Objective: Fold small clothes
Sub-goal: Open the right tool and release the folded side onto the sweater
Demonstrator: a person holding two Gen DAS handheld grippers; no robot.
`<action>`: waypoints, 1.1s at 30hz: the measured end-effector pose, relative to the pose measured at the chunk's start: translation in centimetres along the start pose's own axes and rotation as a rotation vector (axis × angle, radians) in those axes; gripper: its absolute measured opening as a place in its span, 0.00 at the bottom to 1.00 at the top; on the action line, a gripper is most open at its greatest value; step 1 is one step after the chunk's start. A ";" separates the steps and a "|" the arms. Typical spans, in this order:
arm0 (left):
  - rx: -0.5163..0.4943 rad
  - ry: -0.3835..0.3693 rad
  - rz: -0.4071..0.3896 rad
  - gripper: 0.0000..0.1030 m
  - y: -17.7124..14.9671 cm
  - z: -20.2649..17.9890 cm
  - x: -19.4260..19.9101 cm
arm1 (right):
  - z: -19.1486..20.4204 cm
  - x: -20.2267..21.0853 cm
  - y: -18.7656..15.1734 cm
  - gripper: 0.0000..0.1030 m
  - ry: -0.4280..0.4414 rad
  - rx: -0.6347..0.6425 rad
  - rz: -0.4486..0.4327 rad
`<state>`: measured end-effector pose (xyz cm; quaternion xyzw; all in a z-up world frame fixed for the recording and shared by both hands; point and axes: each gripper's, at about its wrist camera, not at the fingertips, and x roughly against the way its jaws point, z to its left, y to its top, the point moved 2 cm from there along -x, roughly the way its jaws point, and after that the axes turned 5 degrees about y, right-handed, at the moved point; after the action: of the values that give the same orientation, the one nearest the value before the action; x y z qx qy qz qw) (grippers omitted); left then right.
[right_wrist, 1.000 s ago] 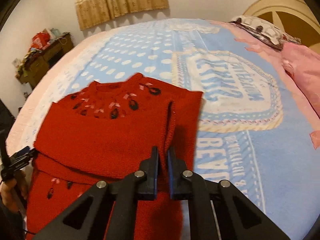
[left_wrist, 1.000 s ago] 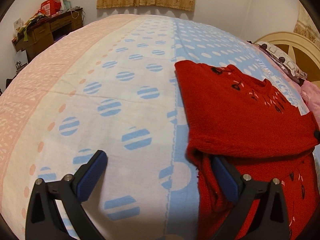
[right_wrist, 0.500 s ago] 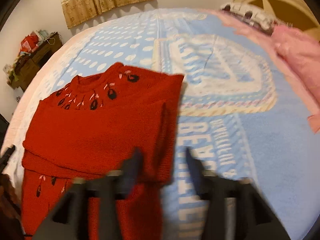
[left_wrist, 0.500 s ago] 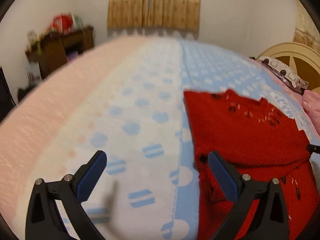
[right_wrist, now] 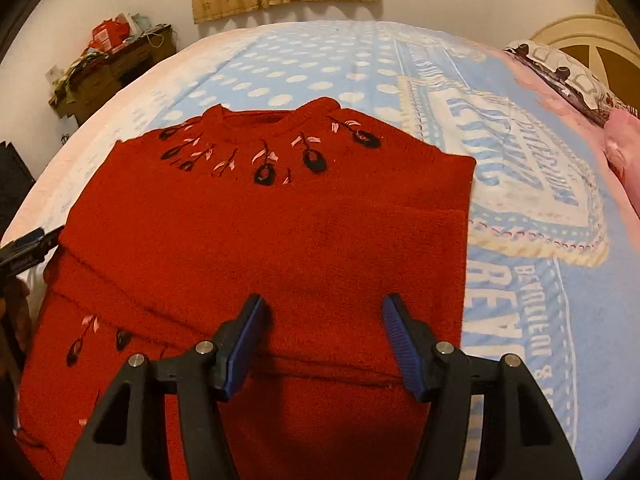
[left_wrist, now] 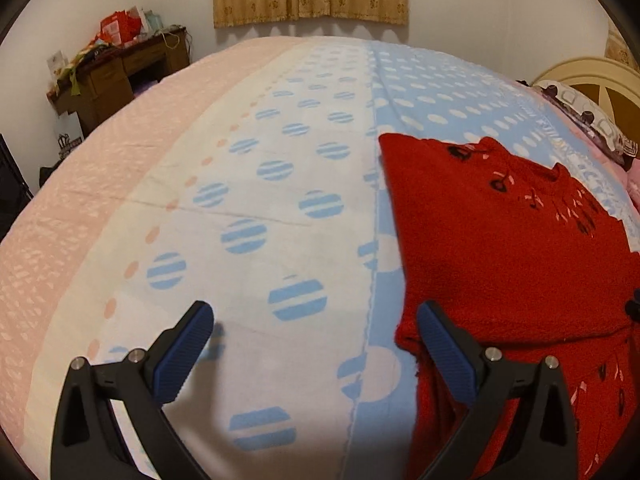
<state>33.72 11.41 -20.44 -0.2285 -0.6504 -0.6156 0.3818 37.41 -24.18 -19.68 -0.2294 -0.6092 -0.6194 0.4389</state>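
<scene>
A red knit sweater (right_wrist: 280, 232) with black and pink embroidery round the neck lies flat on the bed, its sleeves folded across the body. My right gripper (right_wrist: 324, 312) hovers open over the sweater's lower middle, and nothing is between its blue pads. In the left wrist view the sweater (left_wrist: 500, 248) fills the right side. My left gripper (left_wrist: 316, 320) stands wide open above the bedspread, its right finger (left_wrist: 444, 344) at the sweater's left edge, near a folded sleeve corner. That left gripper (right_wrist: 28, 248) also shows at the left rim of the right wrist view.
The sweater rests on a blue, white and pink bedspread (left_wrist: 248, 200). A patterned pillow (right_wrist: 560, 76) and a pink cloth (right_wrist: 624, 152) lie at the right by the cream headboard (left_wrist: 592, 84). A cluttered wooden desk (left_wrist: 116, 76) stands beyond the bed's far left corner.
My right gripper was shut at the sweater's right folded edge; now it is open and has shifted left over the sweater's middle. The left gripper swung up briefly and is back near its earlier place.
</scene>
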 end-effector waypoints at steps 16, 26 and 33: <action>-0.005 -0.012 0.008 1.00 -0.3 -0.1 -0.1 | -0.5 1.1 -0.3 0.60 -0.014 -0.042 -0.029; -0.006 -0.013 0.006 1.00 -0.4 -0.3 0.3 | -0.1 1.1 -1.0 0.60 -0.038 0.009 -0.018; 0.008 -0.043 -0.043 1.00 -0.5 0.4 2.7 | 0.7 2.6 -0.9 0.60 -0.037 0.009 -0.023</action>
<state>31.61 11.26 -18.66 -0.2261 -0.6656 -0.6160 0.3556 35.16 -24.27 -17.95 -0.2319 -0.6227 -0.6172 0.4214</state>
